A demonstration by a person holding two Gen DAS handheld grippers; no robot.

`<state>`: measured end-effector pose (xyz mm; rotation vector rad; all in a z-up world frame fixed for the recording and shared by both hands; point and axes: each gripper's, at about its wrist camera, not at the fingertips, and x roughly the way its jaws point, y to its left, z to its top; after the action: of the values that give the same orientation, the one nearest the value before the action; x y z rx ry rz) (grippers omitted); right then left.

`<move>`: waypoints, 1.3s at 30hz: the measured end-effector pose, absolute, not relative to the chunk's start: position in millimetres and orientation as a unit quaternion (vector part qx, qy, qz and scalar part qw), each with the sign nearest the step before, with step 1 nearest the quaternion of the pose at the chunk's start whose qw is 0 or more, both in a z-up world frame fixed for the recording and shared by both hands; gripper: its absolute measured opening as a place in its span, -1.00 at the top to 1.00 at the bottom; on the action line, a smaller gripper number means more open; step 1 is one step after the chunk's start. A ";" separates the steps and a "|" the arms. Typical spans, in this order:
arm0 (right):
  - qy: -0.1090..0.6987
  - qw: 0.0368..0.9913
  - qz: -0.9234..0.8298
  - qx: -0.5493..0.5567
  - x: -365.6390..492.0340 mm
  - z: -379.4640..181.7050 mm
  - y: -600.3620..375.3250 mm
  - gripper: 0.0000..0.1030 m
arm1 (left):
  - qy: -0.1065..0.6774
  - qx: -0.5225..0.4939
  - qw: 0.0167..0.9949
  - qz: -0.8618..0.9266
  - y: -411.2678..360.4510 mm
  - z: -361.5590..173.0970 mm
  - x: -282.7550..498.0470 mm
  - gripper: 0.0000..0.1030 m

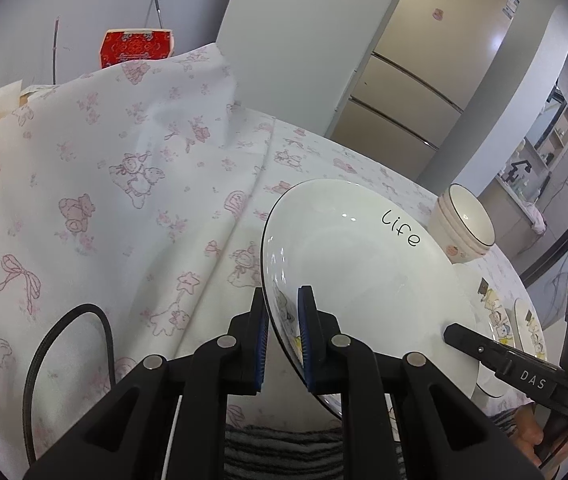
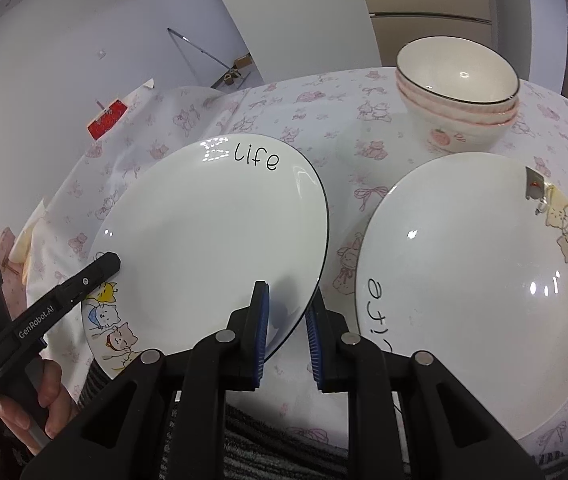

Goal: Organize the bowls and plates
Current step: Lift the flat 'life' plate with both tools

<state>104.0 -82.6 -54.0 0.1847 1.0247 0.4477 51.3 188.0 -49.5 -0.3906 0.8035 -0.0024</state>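
Both claws, left claw [image 1: 284, 336] and right claw [image 2: 287, 332], pinch opposite rims of the plate [image 2: 212, 232]; uneven lifting could slip it onto the bench [image 2: 343, 120].

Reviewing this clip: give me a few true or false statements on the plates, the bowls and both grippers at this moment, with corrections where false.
1. Both grippers clamp the same plate. True: the left gripper and the right gripper hold opposite rims of the held plate.
2. The bowls are spread out singly on the cloth. False: the bowls sit nested in one stack.
3. A second plate lies on the tablecloth beside the held one. True: the second plate rests on the tablecloth.
4. The held plate is plain, with no print. False: it carries the word "life" and cartoon cats.
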 end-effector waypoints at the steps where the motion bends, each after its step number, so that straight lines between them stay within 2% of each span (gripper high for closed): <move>1: 0.484 0.844 0.211 0.091 103.1 -52.7 -85.2 0.66 | 0.390 -0.187 0.902 -0.002 184.9 -47.6 51.4 0.71; 13: 0.468 0.858 0.183 0.103 89.7 -28.6 -129.8 0.66 | 0.397 -0.169 0.901 -0.037 139.2 -31.2 51.0 0.70; 24: 0.460 0.864 0.146 0.143 75.4 -28.9 -194.4 0.66 | 0.418 -0.124 0.897 -0.078 75.4 -23.0 51.1 0.65; 39: 0.472 0.856 0.092 0.189 68.9 -51.6 -255.2 0.65 | 0.470 -0.080 0.871 -0.118 13.1 -48.2 79.9 0.65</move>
<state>68.9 -255.2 -51.6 0.3973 0.9918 0.1943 79.9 13.1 -48.2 -0.1676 0.9817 -0.2475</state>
